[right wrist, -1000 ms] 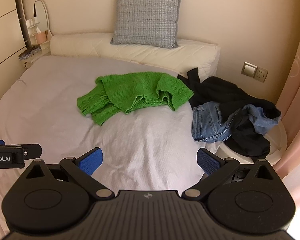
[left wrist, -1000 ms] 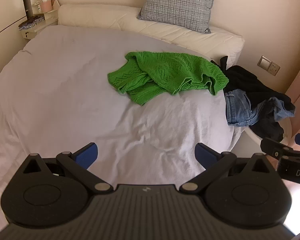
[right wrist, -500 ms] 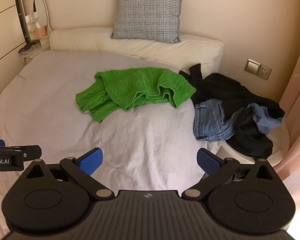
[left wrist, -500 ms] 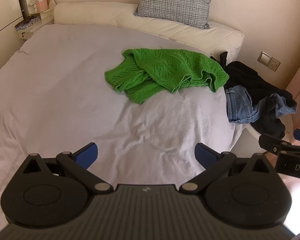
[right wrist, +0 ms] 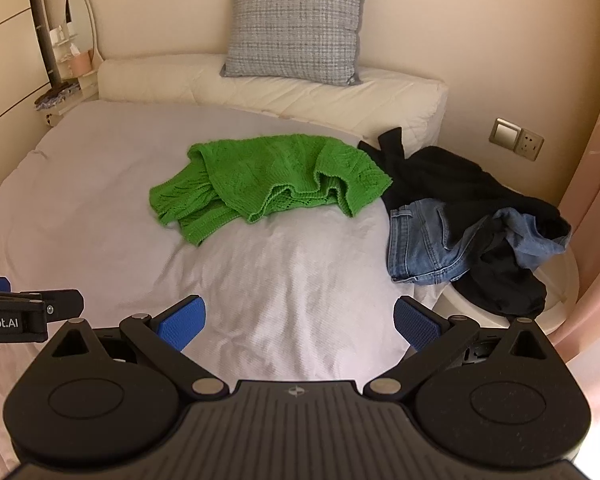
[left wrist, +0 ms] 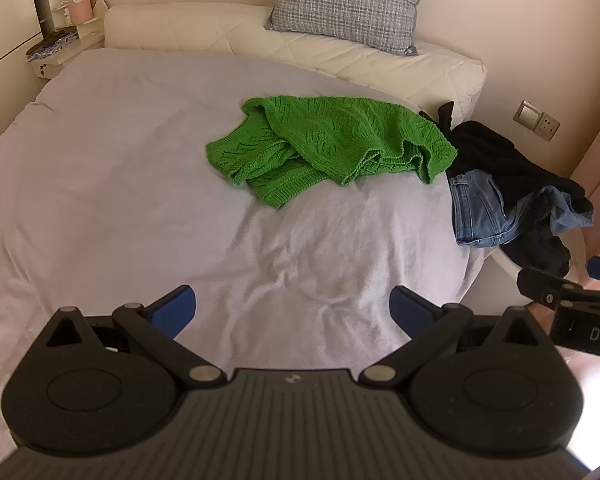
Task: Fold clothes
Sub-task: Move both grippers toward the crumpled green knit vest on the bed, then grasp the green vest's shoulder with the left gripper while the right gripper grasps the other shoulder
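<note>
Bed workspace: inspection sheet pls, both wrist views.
Surface: bed sheet, pale, wrinkled near the front.
Job's things: green sweater crumpled mid-bed; jeans and black garment heaped together at the right edge, partly hanging off.
Clutter: nothing seen on the sheet.
Grippers: left gripper and right gripper, jaws open, empty, above the sheet.
Cables: nothing seen.
Surroundings: grey pillow, wall socket, shelf with mirror.

A knitted sweater [right wrist: 268, 180] lies crumpled at mid-frame on the bed sheet [right wrist: 100, 200]. Just right of it — touching, it seems — a dark garment [right wrist: 452, 176] and jeans [right wrist: 420, 240] sit heaped at the bed's right edge. Behind, a pillow [right wrist: 296, 20] stands on the headboard cushion [right wrist: 260, 88]. A shelf [right wrist: 60, 96] occupies the upper left.
</note>
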Tool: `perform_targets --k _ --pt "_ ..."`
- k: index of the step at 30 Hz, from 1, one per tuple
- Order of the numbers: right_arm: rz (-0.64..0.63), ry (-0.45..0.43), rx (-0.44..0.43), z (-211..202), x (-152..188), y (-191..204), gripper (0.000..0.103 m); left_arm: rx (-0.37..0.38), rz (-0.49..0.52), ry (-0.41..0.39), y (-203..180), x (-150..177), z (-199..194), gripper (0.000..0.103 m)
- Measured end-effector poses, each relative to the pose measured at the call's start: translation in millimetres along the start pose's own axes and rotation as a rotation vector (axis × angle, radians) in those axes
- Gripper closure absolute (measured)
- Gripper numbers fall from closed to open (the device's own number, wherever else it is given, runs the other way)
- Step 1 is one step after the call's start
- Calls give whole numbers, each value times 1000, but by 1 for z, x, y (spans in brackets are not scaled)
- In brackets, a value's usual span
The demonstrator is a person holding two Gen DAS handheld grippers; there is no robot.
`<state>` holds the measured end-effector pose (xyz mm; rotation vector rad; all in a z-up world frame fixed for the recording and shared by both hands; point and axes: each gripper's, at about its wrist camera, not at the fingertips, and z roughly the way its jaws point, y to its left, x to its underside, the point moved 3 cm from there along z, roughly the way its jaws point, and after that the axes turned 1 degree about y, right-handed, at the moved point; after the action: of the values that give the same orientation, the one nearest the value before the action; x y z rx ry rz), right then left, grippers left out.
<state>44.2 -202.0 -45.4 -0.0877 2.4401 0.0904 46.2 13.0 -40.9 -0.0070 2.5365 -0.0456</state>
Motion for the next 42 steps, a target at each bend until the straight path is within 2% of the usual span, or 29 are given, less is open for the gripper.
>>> perform_targets --k 12,20,26,28,30,35,40,42 --pt "-19 11 -20 16 -10 1 0 -3 -12 8 0 -8 11 1" --pt "-33 15 -25 40 -16 -6 0 -7 -27 35 -5 -18 37 1" --pt "-95 -19 -23 68 -26 -11 0 -33 -60 40 -6 -30 70 1" --pt "-134 -37 -25 82 -31 -13 0 -51 -97 75 -5 -36 89 1" --pt "-171 -30 -31 97 -35 -14 0 -53 -130 110 -5 -41 108 1" --pt "-247 51 -62 146 -51 -24 1 -15 -202 166 -5 -53 154 2" --pt "-310 124 -83 196 -69 -38 7 15 -302 229 -5 -61 201 14" --pt "-354 139 -94 217 -78 -39 8 31 -362 249 -1 -63 220 23"
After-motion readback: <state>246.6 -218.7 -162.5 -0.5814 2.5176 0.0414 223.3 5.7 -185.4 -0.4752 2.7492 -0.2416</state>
